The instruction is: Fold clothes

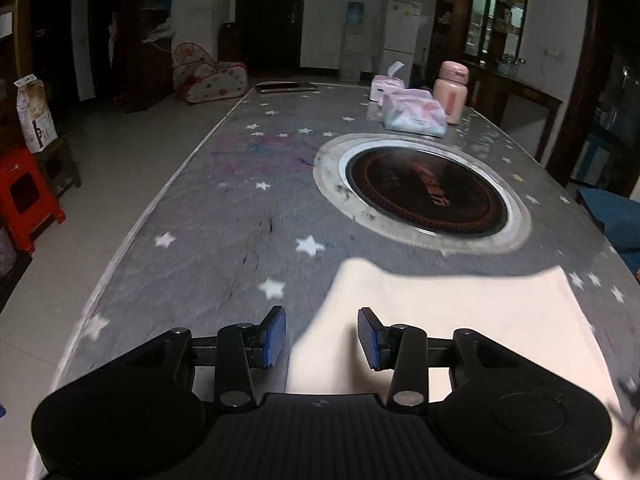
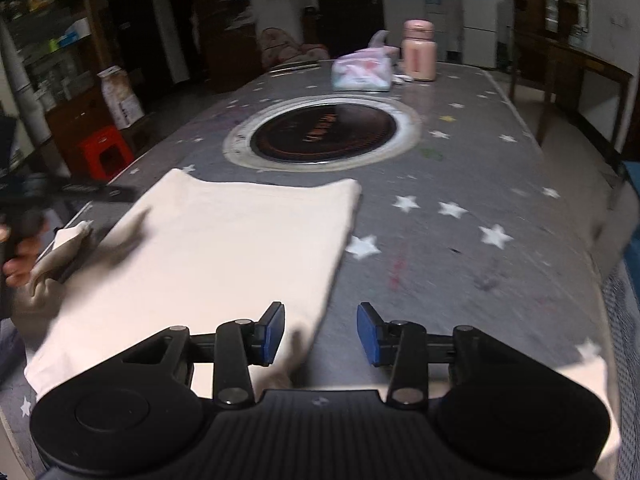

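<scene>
A cream-white garment (image 1: pixel 448 320) lies flat on the near end of the grey star-patterned table (image 1: pixel 240 216). My left gripper (image 1: pixel 322 338) is open and empty, above the garment's left edge. In the right wrist view the garment (image 2: pixel 224 248) spreads to the left, with a sleeve (image 2: pixel 60 252) bunched at its far left. My right gripper (image 2: pixel 320 332) is open and empty, above the garment's right edge. The other gripper (image 2: pixel 24 208) shows blurred at the far left, held by a hand.
A round black induction hob (image 1: pixel 426 192) is set in the table's middle. Tissue packs (image 1: pixel 414 114), a pink bottle (image 1: pixel 452 92) and a phone (image 1: pixel 286 87) sit at the far end. A red stool (image 1: pixel 24 200) stands on the floor left of the table.
</scene>
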